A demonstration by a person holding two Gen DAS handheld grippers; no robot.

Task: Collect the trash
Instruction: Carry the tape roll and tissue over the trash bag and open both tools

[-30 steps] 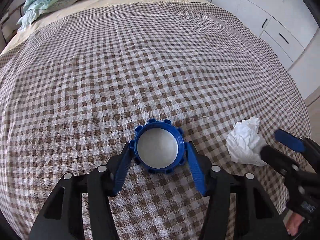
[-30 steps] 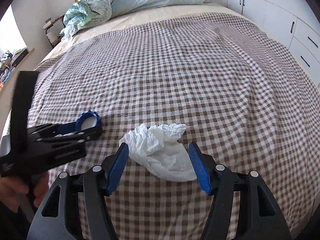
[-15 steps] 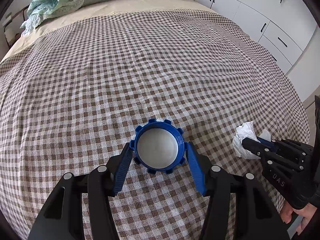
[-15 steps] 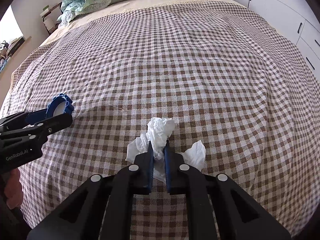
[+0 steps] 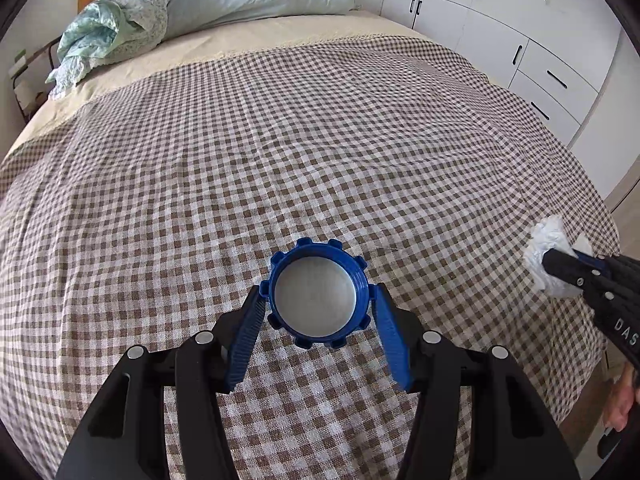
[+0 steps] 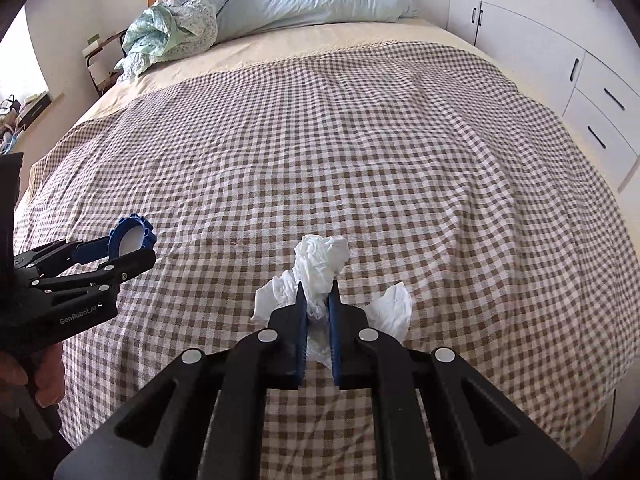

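Trash in hand — two pieces gripped over the brown-and-white checked bedspread (image 6: 360, 152).

We hold the round blue ridged plastic cap (image 5: 318, 294) clamped between the left gripper (image 5: 316, 312) pads, at 12 o'clock from the fingertips; the right gripper (image 6: 318, 300) has just been closing and pinches the crumpled white paper tissue (image 6: 320, 264), folds spilling at 9 and 3 o'clock. Both pieces appear picked up — disposal remains, and we see no bin.

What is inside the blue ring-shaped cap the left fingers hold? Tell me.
Inside the blue cap, held by the left gripper, only a flat pale grey-white disc shows; nothing lies in it. Whatever is behind that disc is covered, as is the checked bedspread directly below.
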